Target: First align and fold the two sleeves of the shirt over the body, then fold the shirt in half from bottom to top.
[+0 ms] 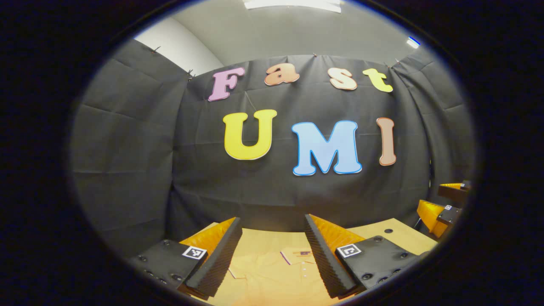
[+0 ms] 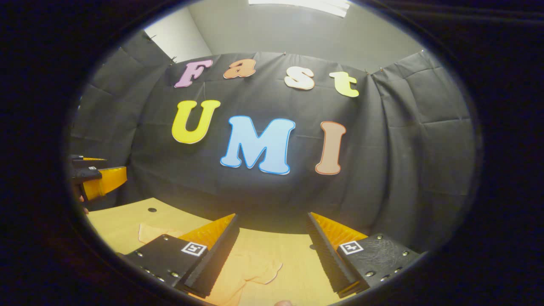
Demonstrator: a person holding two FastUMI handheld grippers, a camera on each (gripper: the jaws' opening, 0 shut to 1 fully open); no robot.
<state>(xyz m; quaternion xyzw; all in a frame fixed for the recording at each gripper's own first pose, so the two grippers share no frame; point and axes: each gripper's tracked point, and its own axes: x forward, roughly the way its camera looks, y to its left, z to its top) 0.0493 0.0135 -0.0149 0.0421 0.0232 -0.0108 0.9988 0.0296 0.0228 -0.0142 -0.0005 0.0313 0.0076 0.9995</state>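
Both grippers, left gripper and right gripper, are being held wide and empty above the flat shirt; sleeve folding is judged pending, so a sleeve edge is needing to be gripped.

Left gripper held above the counter, its two fingers spread apart with nothing between them; each finger mount carries a small square marker; below and ahead of the gripper, an orange shirt lying flat on the counter, its collar and buttoned placket seen in the gap between the fingers, nearer the right finger; the counter's bare wood extending ahead and to the right, with a small dark hole in it; far to the right, the other gripper raised above the counter's edge, its jaw state unclear; black cloth wall beyond.
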